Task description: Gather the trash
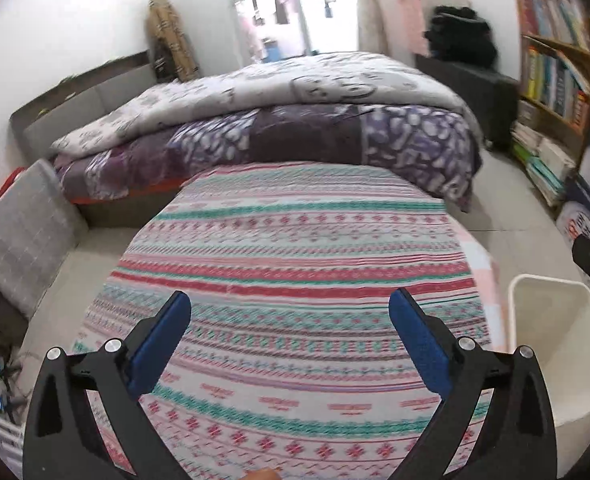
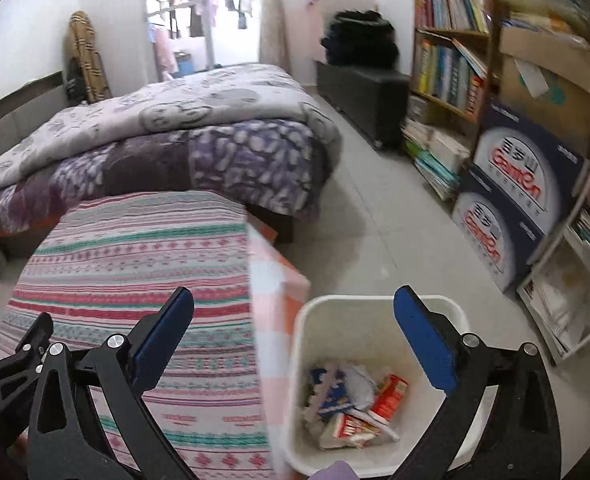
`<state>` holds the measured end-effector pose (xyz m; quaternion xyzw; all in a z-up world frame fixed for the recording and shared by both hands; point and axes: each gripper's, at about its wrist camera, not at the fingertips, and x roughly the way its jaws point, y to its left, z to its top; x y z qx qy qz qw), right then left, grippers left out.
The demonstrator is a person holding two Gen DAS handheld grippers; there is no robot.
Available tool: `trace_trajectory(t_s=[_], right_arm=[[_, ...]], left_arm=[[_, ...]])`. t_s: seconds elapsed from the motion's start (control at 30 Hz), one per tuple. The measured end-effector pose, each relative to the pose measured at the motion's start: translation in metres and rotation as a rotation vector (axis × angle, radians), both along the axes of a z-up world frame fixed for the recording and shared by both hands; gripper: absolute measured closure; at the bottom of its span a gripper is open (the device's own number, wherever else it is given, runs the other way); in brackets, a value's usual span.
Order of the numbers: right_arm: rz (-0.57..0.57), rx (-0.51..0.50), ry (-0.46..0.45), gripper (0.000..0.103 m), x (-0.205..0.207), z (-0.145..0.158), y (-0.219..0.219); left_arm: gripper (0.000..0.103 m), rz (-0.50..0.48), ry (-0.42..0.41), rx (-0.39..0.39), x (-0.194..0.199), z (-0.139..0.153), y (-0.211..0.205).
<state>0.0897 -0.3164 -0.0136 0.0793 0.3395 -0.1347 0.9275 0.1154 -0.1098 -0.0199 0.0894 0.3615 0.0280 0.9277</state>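
A white plastic bin [image 2: 375, 312] stands on the floor to the right of a surface covered in a striped patterned cloth [image 2: 135, 264]. Inside the bin lies trash [image 2: 355, 404]: crumpled paper and red, white and blue packets. My right gripper [image 2: 295, 300] is open above the bin's left rim, with nothing between its blue pads. My left gripper [image 1: 291, 304] is open over the striped cloth [image 1: 295, 248], also with nothing in it. The bin [image 1: 555, 344] shows at the right edge of the left wrist view. The left gripper's black frame [image 2: 3, 364] shows at the left edge of the right wrist view.
A bed with purple and grey quilts [image 2: 167, 136] lies beyond the cloth. Bookshelves [image 2: 451, 40] and stacked printed cartons [image 2: 511, 200] line the right wall. A grey cushion [image 1: 23, 240] leans at the left. A tiled aisle [image 2: 375, 216] runs between bed and shelves.
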Motion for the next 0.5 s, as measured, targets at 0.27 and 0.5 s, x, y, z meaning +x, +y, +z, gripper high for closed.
trace_trajectory(t_s=[0.27, 0.5], right_arm=[[0.067, -0.019, -0.002, 0.007, 0.007, -0.002, 0.043], [0.098, -0.02, 0.002, 0.007, 0.011, -0.006, 0.067]], left_arm=[[0.007, 0.062, 0.037, -0.066, 0.002, 0.002, 0.041], [0.007, 0.113, 0.056, -0.068, 0.001, -0.003, 0.064]])
